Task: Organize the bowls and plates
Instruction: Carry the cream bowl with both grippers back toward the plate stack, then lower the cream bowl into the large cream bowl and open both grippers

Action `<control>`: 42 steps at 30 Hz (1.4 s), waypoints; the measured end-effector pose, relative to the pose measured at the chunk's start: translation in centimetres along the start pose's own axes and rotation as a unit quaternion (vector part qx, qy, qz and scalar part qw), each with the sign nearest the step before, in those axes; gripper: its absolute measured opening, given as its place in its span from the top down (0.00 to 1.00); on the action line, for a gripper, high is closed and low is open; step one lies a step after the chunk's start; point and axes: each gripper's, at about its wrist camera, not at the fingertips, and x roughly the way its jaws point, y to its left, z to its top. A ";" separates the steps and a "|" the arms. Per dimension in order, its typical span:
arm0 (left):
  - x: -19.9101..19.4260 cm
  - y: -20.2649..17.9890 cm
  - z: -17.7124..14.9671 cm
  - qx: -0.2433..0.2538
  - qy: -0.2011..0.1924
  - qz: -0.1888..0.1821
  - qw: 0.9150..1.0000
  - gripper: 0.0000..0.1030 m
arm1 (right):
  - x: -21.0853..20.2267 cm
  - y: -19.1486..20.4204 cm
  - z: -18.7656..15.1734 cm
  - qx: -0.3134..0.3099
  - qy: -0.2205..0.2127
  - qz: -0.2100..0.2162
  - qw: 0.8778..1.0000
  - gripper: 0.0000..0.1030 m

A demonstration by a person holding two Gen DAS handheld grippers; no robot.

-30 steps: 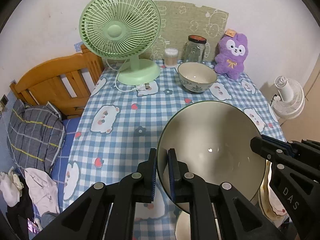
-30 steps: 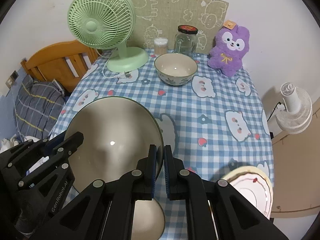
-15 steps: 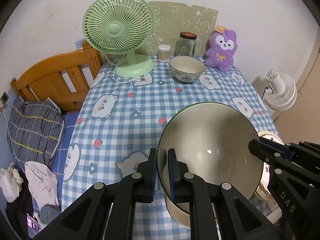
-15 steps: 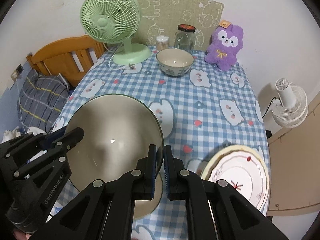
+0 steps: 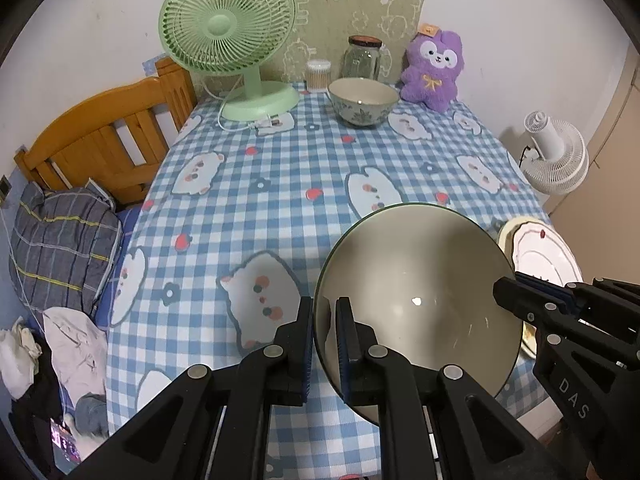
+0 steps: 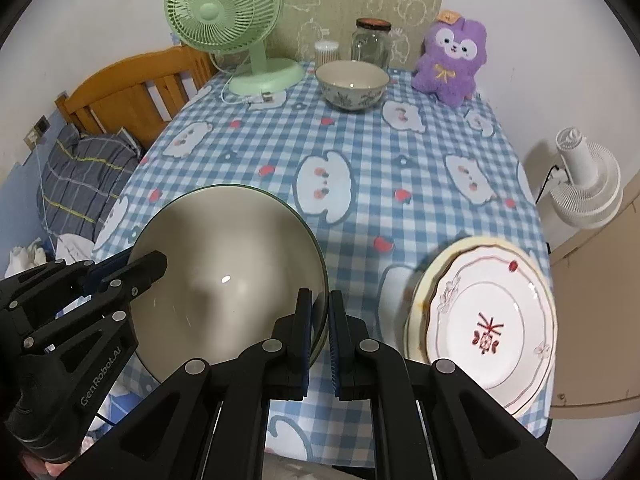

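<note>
A large beige bowl with a dark green rim point(image 5: 416, 292) point(image 6: 228, 276) hangs above the near edge of the table, held from both sides. My left gripper point(image 5: 324, 320) is shut on its left rim; it also shows in the right wrist view point(image 6: 132, 268). My right gripper point(image 6: 319, 316) is shut on its right rim and shows in the left wrist view point(image 5: 508, 284). A smaller patterned bowl point(image 5: 363, 101) point(image 6: 352, 84) stands at the far middle. A white plate with a red mark point(image 6: 488, 320) point(image 5: 540, 248) lies on a cream plate at the near right.
A green desk fan point(image 5: 232, 40), a cotton-swab box point(image 5: 319, 75), a glass jar point(image 5: 362, 60) and a purple plush point(image 5: 434, 68) line the back of the blue checked tablecloth point(image 5: 280, 184). A wooden bed frame point(image 5: 100, 140) stands left, a white fan point(image 5: 554, 152) right.
Both grippers have risen and pulled back with the large bowl. More of the tablecloth and the stacked plates have come into view, and the other dish seen under the bowl has gone out of view.
</note>
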 end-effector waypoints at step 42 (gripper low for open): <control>4.2 1.2 -0.1 -0.010 0.032 -0.017 0.999 0.43 | 2.5 -0.6 0.1 -0.004 0.014 -0.028 1.000 0.83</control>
